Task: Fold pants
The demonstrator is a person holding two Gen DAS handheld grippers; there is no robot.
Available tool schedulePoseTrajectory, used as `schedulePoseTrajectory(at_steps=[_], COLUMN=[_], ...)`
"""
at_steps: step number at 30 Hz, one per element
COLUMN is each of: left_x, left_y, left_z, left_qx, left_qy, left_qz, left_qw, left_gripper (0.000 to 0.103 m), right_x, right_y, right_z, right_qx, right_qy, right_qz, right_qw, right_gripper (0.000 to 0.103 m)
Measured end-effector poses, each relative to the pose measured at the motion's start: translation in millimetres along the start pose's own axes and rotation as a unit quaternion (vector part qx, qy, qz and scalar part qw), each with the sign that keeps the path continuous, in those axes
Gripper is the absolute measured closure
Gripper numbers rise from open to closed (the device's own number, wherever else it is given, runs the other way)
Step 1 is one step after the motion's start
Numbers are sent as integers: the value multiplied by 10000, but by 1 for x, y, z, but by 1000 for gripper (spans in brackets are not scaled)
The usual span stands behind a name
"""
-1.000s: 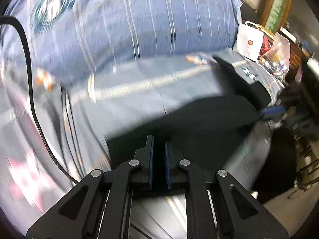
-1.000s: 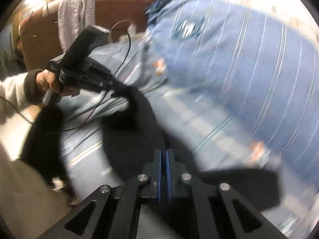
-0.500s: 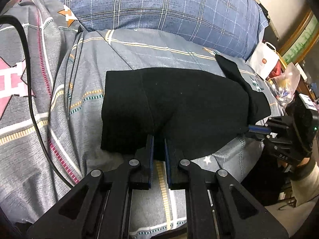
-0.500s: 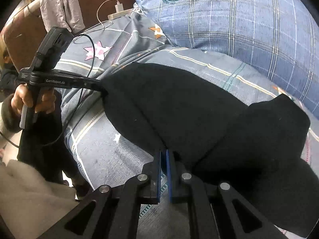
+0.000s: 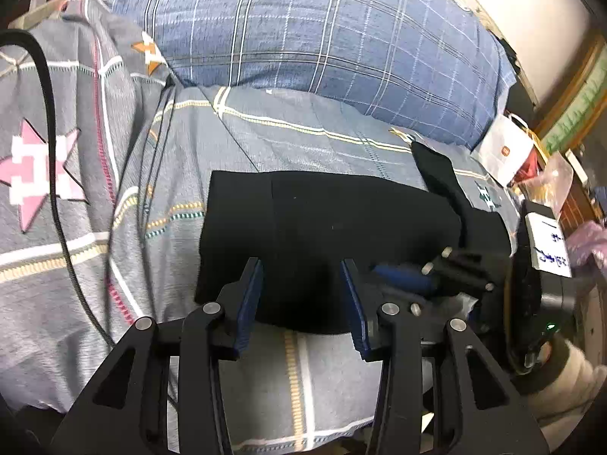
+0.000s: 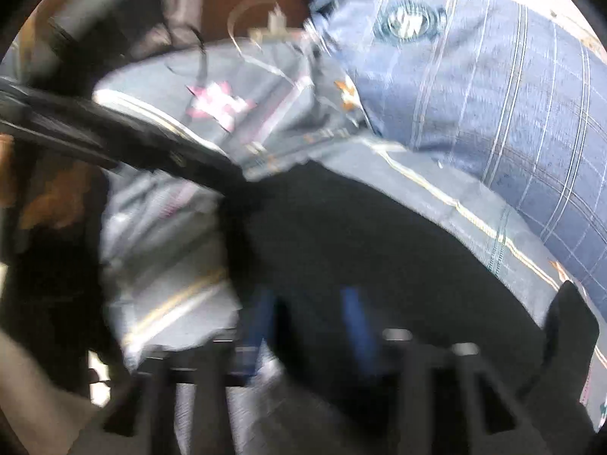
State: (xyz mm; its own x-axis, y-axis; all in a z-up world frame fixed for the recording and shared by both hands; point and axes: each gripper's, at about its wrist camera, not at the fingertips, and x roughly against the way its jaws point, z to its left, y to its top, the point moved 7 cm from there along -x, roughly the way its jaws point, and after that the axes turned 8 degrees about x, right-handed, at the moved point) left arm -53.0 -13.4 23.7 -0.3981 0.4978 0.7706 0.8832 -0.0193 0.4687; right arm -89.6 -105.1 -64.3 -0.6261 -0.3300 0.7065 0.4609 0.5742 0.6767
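1. The pants [image 5: 341, 227] lie as a black, roughly rectangular bundle on the grey patterned bed cover [image 5: 303, 364]. They sit close to the bed's front edge, about midway along it.
2. At the bundle's right end a narrow black strip of the pants runs up toward the big blue checked pillow [image 5: 322, 38], which fills the back of the bed.
3. The left gripper [image 5: 303, 303] hangs over the front edge and points down at the near hem. Its jaws have just been opening and now stand released. The blue pads [image 5: 250, 303] sit on either side of the hem without pressing on it, so the cloth is between them but not pinched.
4. The right gripper [image 6: 307, 322] is at the right end of the bundle, also by the front edge. A pale sleeve [image 5: 561, 390] shows behind it.
5. The right wrist view is badly smeared. Even so, two blue pads show clearly apart with black cloth in the gap, so those jaws look released as well. I cannot see them gripping anything.
6. A black cable [image 5: 53, 151] trails across the left part of the cover, over a pink star print.
7. Off the bed's right end stands a white paper bag [image 5: 504, 151], next to some clear plastic wrapping.
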Motion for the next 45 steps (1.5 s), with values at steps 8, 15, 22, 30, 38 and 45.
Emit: schedulePoseTrajectory(at_steps=[8, 15, 22, 30, 38, 45], left_x=[-3, -32, -59, -79, -85, -82], left_y=[9, 3, 5, 1, 0, -3], left_z=[-17, -41, -70, -86, -85, -91], left_qx=[129, -63, -132, -274, -259, -225], left_qy=[-232, -272, -498, -548, -553, -523], left_qz=[-192, 73, 275, 393, 414, 436], left_qw=[9995, 9996, 9983, 9973, 9973, 9974], left_gripper=[51, 51, 51, 49, 49, 49], right_x=[12, 63, 66, -18, 23, 191], right_y=[-9, -16, -45, -72, -62, -113], right_z=[26, -21, -188, -293, -294, -278], right_qx=[-230, -1330, -2571, -2944, -2801, -3137], right_qy=[370, 235, -1461, -1847, -1539, -1811], right_qz=[-21, -481, 284, 1464, 806, -281], right_qw=[9990, 9897, 9548, 9261, 9441, 9317], right_gripper=[98, 56, 51, 51, 99, 99])
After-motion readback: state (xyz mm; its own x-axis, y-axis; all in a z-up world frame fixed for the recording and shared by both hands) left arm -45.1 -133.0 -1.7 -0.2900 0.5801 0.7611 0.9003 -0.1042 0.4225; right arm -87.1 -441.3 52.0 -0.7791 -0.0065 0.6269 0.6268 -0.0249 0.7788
